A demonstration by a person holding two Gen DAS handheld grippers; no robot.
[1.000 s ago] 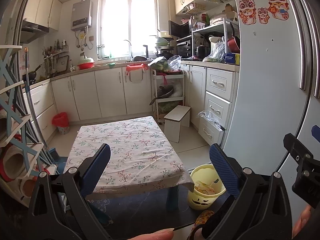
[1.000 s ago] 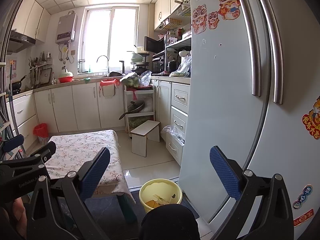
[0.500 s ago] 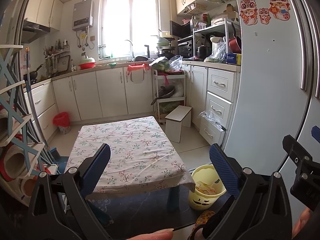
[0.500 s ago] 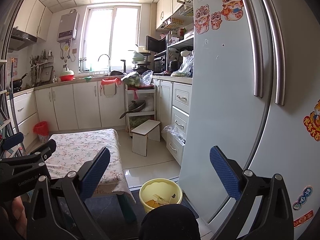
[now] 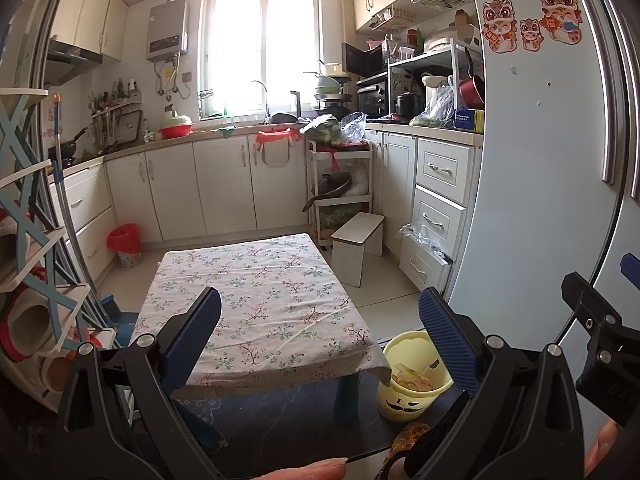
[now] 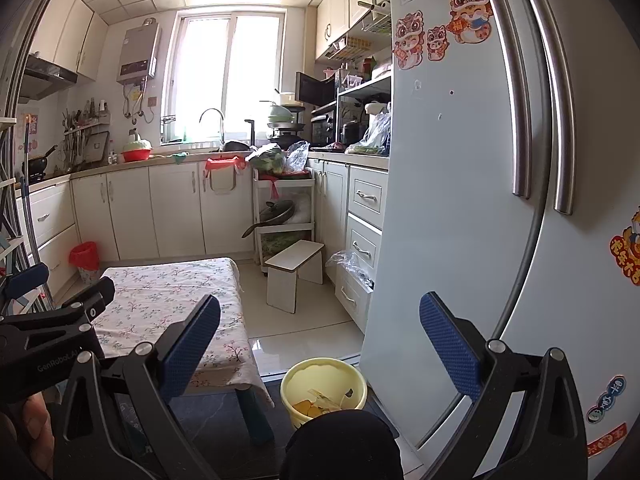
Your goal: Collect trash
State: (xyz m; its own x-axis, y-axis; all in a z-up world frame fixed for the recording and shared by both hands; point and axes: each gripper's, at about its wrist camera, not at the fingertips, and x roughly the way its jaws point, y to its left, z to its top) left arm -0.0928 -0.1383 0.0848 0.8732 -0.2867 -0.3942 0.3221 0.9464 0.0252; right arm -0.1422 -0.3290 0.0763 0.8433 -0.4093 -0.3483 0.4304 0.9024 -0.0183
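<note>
Both claws were held up in a kitchen, each spread wide with nothing between its blue ribbed pads. The left claw (image 5: 320, 336) was seen pointed over a low bench covered with a white floral-print cloth (image 5: 260, 300); the cloth's top was seen bare. The right claw (image 6: 320, 344) was aimed further toward a tall silver double-door refrigerator (image 6: 480, 200), decorated with red cartoon lion stickers (image 6: 436, 36).

The trash was found in a small round pale-yellow plastic bucket (image 5: 404, 404) — set on the floor just beside the bench's near right corner and close to the refrigerator's base. In the right wrist view the same bucket (image 6: 344, 376) was shown from above, with orange scraps and crumpled paper pieces (image 6: 320, 400) lying at its bottom. A dark mat (image 5: 280, 416) was seen under the bench's blue leg (image 5: 346, 400).

Further back, a small white wooden stool (image 5: 358, 240) was placed on the tiled floor near a white tiered trolley (image 5: 340, 188) carrying a dark pan and bagged greens. A red-lined waste bin (image 5: 125, 242) was stood against the cream cabinets on the left. The left claw's black frame (image 6: 52, 332) was caught at the left edge of the right wrist view, gripped by a hand (image 6: 32, 428) — only partly visible. A fingertip (image 5: 312, 470) was seen at the bottom edge of the left wrist view.
</note>
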